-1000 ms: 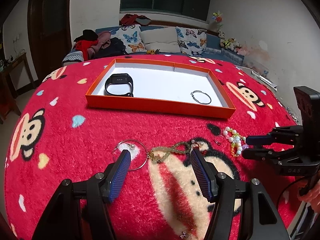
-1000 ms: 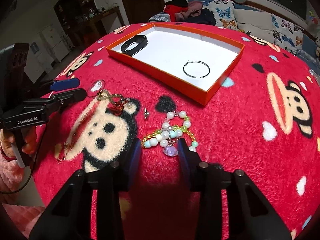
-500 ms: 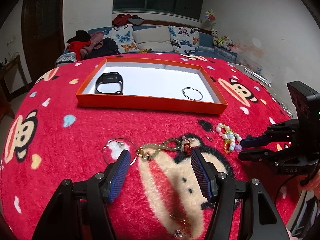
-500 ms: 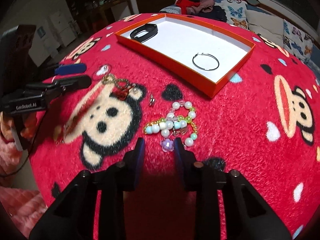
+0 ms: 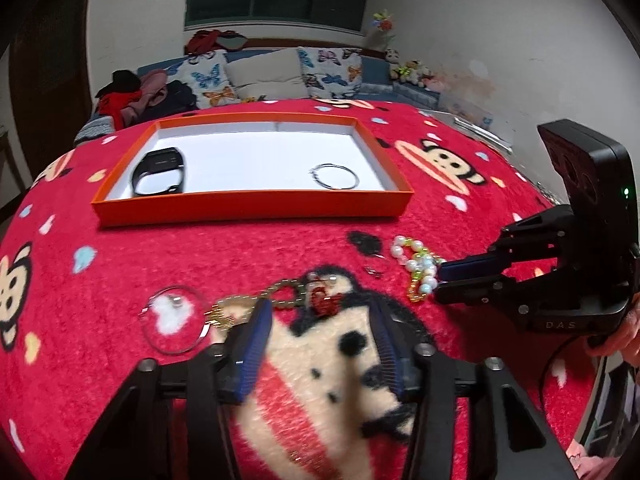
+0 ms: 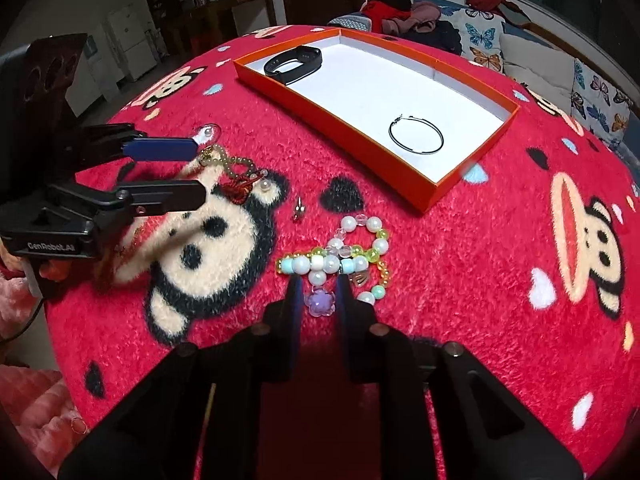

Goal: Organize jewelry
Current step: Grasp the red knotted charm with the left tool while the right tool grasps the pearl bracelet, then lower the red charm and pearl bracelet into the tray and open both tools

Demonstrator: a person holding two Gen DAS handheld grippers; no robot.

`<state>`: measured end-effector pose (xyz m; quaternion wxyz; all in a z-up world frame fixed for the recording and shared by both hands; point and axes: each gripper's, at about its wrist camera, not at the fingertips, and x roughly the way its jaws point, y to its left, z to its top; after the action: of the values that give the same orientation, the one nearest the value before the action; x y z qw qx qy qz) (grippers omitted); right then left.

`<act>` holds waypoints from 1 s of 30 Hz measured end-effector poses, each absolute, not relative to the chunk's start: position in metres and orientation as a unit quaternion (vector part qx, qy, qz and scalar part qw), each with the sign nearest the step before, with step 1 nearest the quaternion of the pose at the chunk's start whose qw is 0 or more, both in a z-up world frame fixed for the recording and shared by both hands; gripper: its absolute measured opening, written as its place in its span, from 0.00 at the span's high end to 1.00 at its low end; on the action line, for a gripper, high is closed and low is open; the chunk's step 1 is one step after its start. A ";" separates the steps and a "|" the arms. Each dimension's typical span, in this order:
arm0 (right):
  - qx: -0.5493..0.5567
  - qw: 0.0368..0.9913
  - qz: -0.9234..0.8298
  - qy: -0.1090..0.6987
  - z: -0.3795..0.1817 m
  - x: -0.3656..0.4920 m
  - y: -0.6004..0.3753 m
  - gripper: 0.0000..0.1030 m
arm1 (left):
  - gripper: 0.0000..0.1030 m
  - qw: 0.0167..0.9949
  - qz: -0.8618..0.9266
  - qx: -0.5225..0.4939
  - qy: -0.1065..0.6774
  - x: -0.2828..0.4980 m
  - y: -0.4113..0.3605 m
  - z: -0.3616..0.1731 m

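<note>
Red monkey-print blanket point(image 6: 480, 280): beaded bracelet point(image 6: 340, 260) lies crosswise dead ahead of right gripper point(image 6: 319, 286), its 2 fingers narrowly parted around the purple charm point(image 6: 319, 303); left gripper point(image 5: 320, 320) gapes farther off.

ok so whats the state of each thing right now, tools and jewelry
left tool: open, just short of the gold chain
right tool: narrowed around the purple flower charm, not clearly gripping
bead bracelet: on the blanket, outside the box
gold chain: on the blanket, with red charm
pearl hoop: flat on the blanket
orange box: open
black band: in the box
thin hoop: in the box
</note>
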<state>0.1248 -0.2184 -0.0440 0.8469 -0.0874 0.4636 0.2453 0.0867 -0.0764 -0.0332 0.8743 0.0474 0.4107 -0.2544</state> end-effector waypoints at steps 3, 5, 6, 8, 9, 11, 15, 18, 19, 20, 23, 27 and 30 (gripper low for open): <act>-0.085 0.847 0.247 0.464 -0.043 0.121 -0.221 0.84 | 0.58 0.871 -0.259 0.054 0.414 0.090 -0.086 -0.039; -0.085 0.846 0.249 0.464 -0.042 0.118 -0.222 0.84 | 0.58 0.870 -0.256 0.059 0.418 0.095 -0.091 -0.045; -0.085 0.846 0.250 0.464 -0.042 0.116 -0.222 0.84 | 0.59 0.869 -0.255 0.059 0.420 0.096 -0.092 -0.047; -0.084 0.845 0.253 0.464 -0.042 0.114 -0.221 0.84 | 0.64 0.869 -0.251 0.063 0.423 0.100 -0.095 -0.051; -0.083 0.845 0.254 0.464 -0.041 0.112 -0.221 0.84 | 0.66 0.868 -0.250 0.065 0.424 0.100 -0.096 -0.052; -0.075 0.845 0.258 0.463 -0.041 0.111 -0.223 0.84 | 0.74 0.868 -0.246 0.070 0.425 0.102 -0.098 -0.054; -0.050 0.844 0.264 0.464 -0.039 0.109 -0.227 0.84 | 0.82 0.870 -0.239 0.072 0.425 0.104 -0.097 -0.055; -0.039 0.850 0.264 0.455 -0.033 0.104 -0.229 0.84 | 0.83 0.872 -0.238 0.067 0.423 0.105 -0.095 -0.054; -0.036 0.852 0.264 0.451 -0.030 0.103 -0.229 0.84 | 0.83 0.872 -0.237 0.066 0.422 0.104 -0.094 -0.052; -0.034 0.853 0.265 0.448 -0.027 0.102 -0.229 0.84 | 0.83 0.873 -0.238 0.063 0.420 0.103 -0.093 -0.050; -0.033 0.859 0.264 0.438 -0.018 0.099 -0.228 0.84 | 0.83 0.876 -0.243 0.050 0.413 0.100 -0.088 -0.040; -0.030 0.866 0.267 0.421 -0.001 0.096 -0.228 0.84 | 0.83 0.881 -0.253 0.035 0.397 0.094 -0.081 -0.021; -0.022 0.874 0.272 0.402 0.016 0.096 -0.228 0.84 | 0.83 0.884 -0.261 0.024 0.388 0.091 -0.077 -0.007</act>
<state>0.0956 -0.2285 0.0156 0.8738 -0.0225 0.4024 0.2722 0.0905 -0.0767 -0.0074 0.8839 0.0243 0.3876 -0.2606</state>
